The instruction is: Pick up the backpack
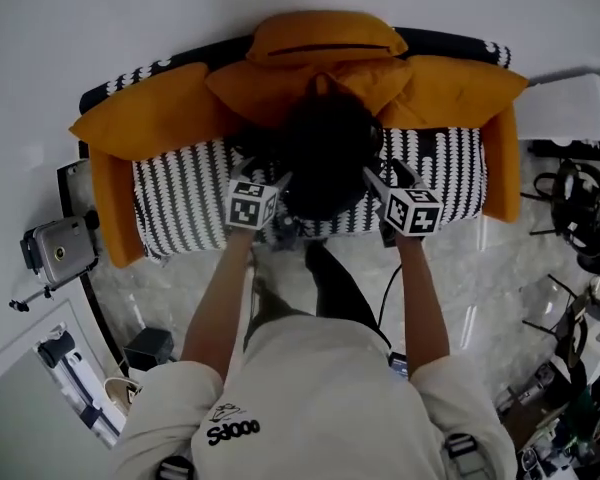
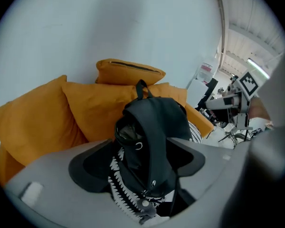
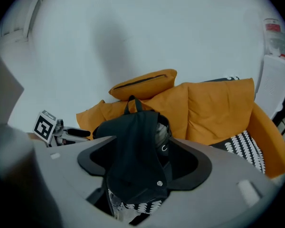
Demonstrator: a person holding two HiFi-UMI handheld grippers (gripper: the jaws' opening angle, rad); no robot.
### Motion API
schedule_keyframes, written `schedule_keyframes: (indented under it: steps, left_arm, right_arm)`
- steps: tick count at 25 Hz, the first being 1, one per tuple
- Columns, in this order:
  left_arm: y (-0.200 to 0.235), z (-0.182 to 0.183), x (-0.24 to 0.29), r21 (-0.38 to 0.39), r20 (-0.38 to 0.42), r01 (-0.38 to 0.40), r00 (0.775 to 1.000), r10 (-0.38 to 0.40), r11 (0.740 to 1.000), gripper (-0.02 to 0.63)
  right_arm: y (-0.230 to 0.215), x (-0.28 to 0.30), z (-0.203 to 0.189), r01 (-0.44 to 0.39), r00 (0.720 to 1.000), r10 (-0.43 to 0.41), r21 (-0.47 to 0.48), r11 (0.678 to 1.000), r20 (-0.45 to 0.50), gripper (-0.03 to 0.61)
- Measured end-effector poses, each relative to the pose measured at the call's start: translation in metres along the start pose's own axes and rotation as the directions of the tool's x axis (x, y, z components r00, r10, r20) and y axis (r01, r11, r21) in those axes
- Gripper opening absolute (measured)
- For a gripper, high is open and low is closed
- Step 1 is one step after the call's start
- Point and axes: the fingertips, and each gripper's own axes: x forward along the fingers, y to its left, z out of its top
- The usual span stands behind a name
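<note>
A sofa [image 1: 180,203] with a black-and-white striped cover is taking up the middle of the head view, backed against a pale wall. Orange cushions are leaning along its back: one [image 1: 150,108] at the left end, one [image 1: 460,83] at the right end, and a smaller one [image 1: 325,36] lying on top at the centre. The person is standing at the sofa's front edge, reaching both forearms out over the seat.

The backpack [image 1: 325,163], black and slumped, is sitting at the middle of the seat, close to the front edge, with its top leaning toward the centre cushions.

The left hand-held gripper [image 1: 275,193] is reaching in at the backpack's left side. In its own view its jaws are standing wide apart with the backpack [image 2: 152,127] filling the gap between them. The right hand-held gripper [image 1: 385,188] is doing the same from the right side, jaws spread wide, with a fold of the backpack [image 3: 133,146] hanging between them. Whether the pads are pressing the fabric cannot be told.

A carry loop [image 2: 141,85] is standing up at the backpack's top, and a metal snap [image 3: 158,183] is showing low on the fold.
</note>
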Motion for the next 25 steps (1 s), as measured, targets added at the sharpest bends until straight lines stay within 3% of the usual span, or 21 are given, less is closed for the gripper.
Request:
schedule_keyframes:
  steps: [6,14,22,25]
  left_arm:
    - [0.007,-0.019,0.031,-0.062,-0.024,0.004,1.0,-0.006,0.998,0.422]
    - [0.021,-0.038,0.059,-0.124,-0.034,0.019,0.999,-0.024,0.992,0.437]
    - [0.025,-0.036,0.068,-0.129,-0.021,-0.02,1.0,0.018,0.991,0.433]
    - [0.022,-0.032,0.07,-0.125,-0.012,-0.018,1.0,0.017,0.992,0.389]
  right_arm:
    - [-0.023,0.039,-0.024,-0.012,0.996,0.011,-0.008,1.0,-0.084,0.375]
    - [-0.046,0.075,-0.044,-0.026,0.989,0.024,-0.007,1.0,-0.144,0.414]
    - [-0.058,0.103,-0.051,-0.058,0.98,0.043,-0.071,0.996,-0.195,0.425]
    - [-0.057,0.109,-0.05,-0.071,0.978,0.05,-0.101,0.992,-0.204,0.395]
